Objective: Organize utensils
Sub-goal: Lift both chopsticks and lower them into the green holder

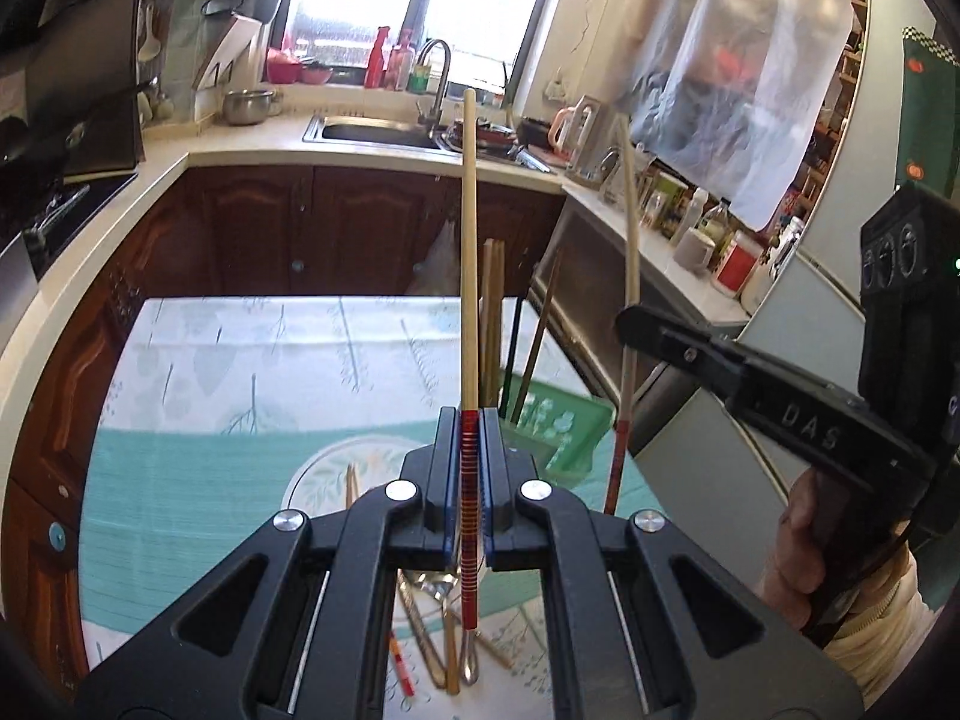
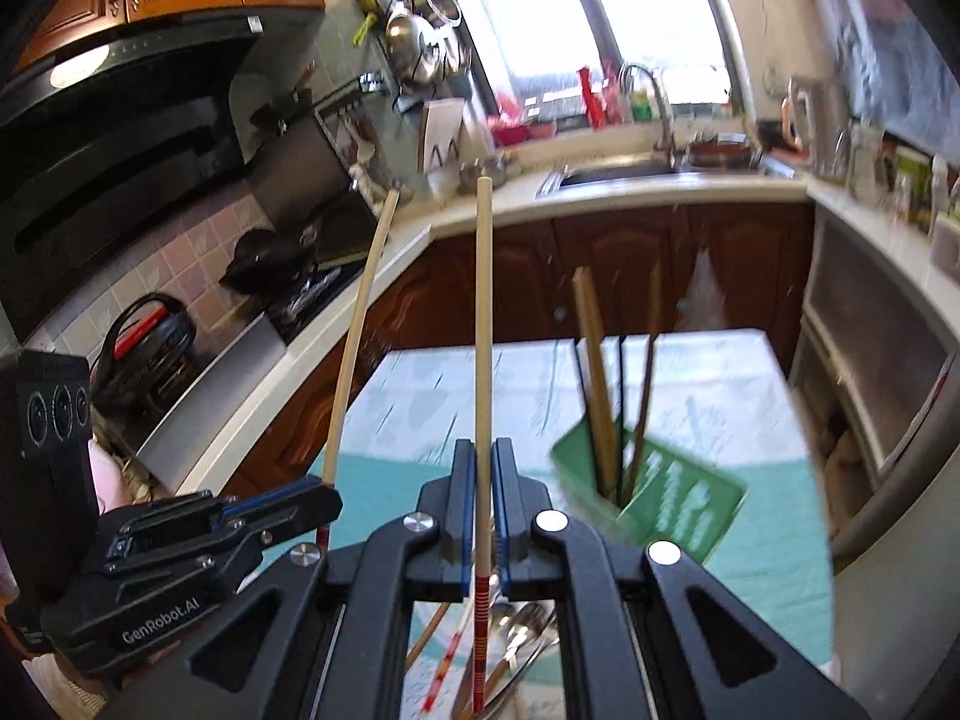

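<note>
With both tools raised over the worktop (image 1: 240,360), each one clamps a single chopstick. Left tool (image 1: 471,420): jaws narrow, pinched on a pale chopstick (image 1: 468,252) at its red-banded end; shaft points up and away, roughly upright in the left wrist view. Same tool shows at the left of the right wrist view (image 2: 318,495), its chopstick (image 2: 358,330) leaning slightly right.

Right tool (image 2: 483,450): jaws narrow, pinched on a second pale chopstick (image 2: 483,312), gripped just above the red banding, which runs below the jaws. In the left wrist view that tool (image 1: 627,324) sits to the right, its chopstick (image 1: 628,228) near upright, and the person's hand (image 1: 804,558) grips the handle.

Green holder (image 1: 564,426) stands on the worktop ahead of both tools, right of centre. Several chopsticks (image 2: 597,384) already stand in it, pale and dark ones, leaning a bit. Neither held chopstick touches the holder.

Below the tools, a pile of loose utensils (image 1: 441,618) lies on the worktop: spoons (image 2: 528,624), a red-and-white patterned stick (image 1: 401,660), more wooden sticks. A round patterned plate (image 1: 327,474) sits just beyond the pile, with chopstick tips on it.

Worktop carries a leaf-print cloth with a teal band. Right wrist view is motion-blurred around the holder.
</note>
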